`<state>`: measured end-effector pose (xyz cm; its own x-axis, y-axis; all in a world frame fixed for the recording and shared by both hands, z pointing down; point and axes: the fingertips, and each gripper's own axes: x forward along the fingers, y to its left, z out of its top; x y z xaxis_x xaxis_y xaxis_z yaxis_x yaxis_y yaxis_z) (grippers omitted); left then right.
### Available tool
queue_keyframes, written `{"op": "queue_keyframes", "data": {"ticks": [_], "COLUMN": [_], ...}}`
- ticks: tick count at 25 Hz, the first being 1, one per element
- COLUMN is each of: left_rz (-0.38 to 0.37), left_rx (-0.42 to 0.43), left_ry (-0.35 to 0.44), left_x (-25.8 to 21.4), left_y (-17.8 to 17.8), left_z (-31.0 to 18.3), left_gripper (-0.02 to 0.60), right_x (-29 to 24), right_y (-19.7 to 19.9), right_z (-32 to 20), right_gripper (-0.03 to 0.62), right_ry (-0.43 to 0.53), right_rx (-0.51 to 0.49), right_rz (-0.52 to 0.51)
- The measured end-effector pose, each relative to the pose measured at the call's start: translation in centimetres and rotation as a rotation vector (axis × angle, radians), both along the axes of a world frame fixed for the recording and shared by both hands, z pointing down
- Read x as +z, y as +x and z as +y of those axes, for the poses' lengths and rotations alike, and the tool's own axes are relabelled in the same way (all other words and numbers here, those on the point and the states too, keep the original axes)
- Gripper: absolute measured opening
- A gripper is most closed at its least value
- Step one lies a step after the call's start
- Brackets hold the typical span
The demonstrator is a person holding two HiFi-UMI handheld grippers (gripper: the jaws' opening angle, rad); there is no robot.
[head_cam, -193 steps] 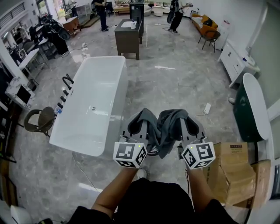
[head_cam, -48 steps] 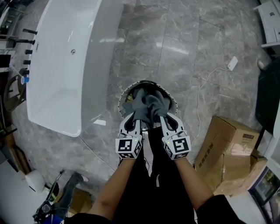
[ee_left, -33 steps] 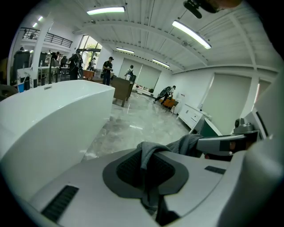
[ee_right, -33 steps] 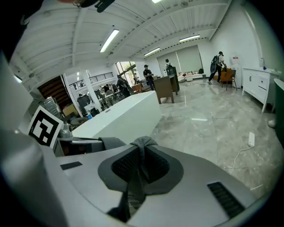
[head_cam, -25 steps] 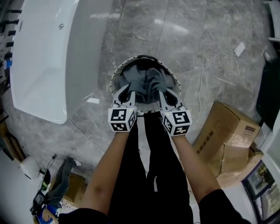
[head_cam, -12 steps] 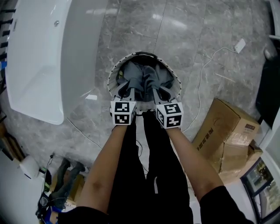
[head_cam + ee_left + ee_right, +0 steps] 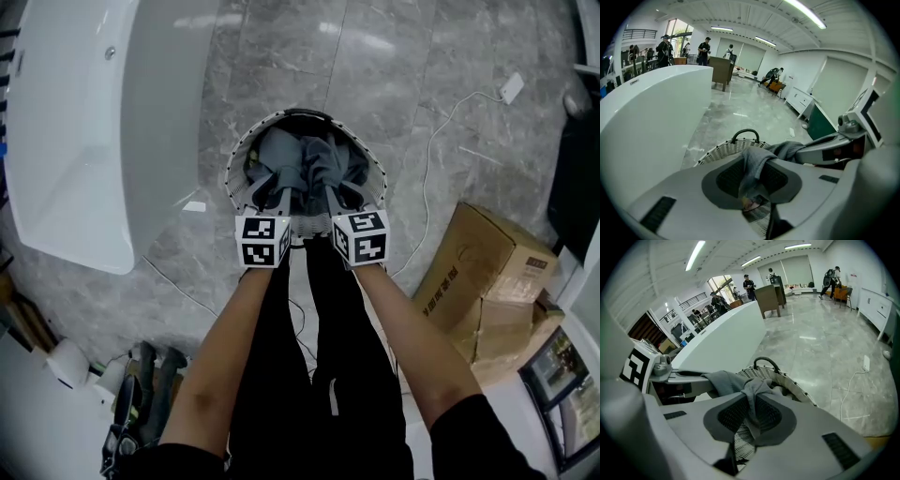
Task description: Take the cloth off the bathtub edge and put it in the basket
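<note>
The grey cloth is bunched inside the round white wicker basket on the floor at my feet. Both grippers reach down into the basket side by side. My left gripper has jaws that are opening, and a strip of the cloth hangs loosely between its pads. My right gripper stays shut on another fold of the cloth, pinched narrow between its pads. The white bathtub stands to the left of the basket, its edge bare.
A cardboard box sits on the floor to the right. A white cable runs across the marble tiles beside the basket. The basket's black handle is on its far rim. People stand far off in the room.
Both grippers have sunk a little deeper into the basket with the cloth. The left jaws have spread apart around the cloth.
</note>
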<state>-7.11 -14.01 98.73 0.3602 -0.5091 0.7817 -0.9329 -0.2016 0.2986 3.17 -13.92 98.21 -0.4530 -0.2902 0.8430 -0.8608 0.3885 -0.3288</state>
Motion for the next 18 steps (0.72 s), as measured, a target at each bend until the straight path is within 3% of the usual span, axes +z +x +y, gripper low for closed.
{"op": "queue_keyframes", "data": {"ticks": [5, 11, 18], "left_rz": [0.006, 0.017, 0.033], "left_rx": [0.004, -0.011, -0.013], "left_ry": [0.001, -0.037, -0.020], "left_x": [0.2, 1.0, 0.7], "left_y": [-0.5, -1.3, -1.2], "left_z": [-0.4, 0.7, 0.9], "left_gripper": [0.115, 0.164, 0.195], "right_x": [0.7, 1.6, 0.9], "right_y": [-0.7, -0.9, -1.3], "right_z": [-0.1, 0.1, -2.4], "right_gripper": [0.054, 0.176, 0.206], "right_ry": [-0.061, -0.095, -0.001], "right_rx": [0.019, 0.003, -0.039], "right_rz": [-0.012, 0.011, 0.041]}}
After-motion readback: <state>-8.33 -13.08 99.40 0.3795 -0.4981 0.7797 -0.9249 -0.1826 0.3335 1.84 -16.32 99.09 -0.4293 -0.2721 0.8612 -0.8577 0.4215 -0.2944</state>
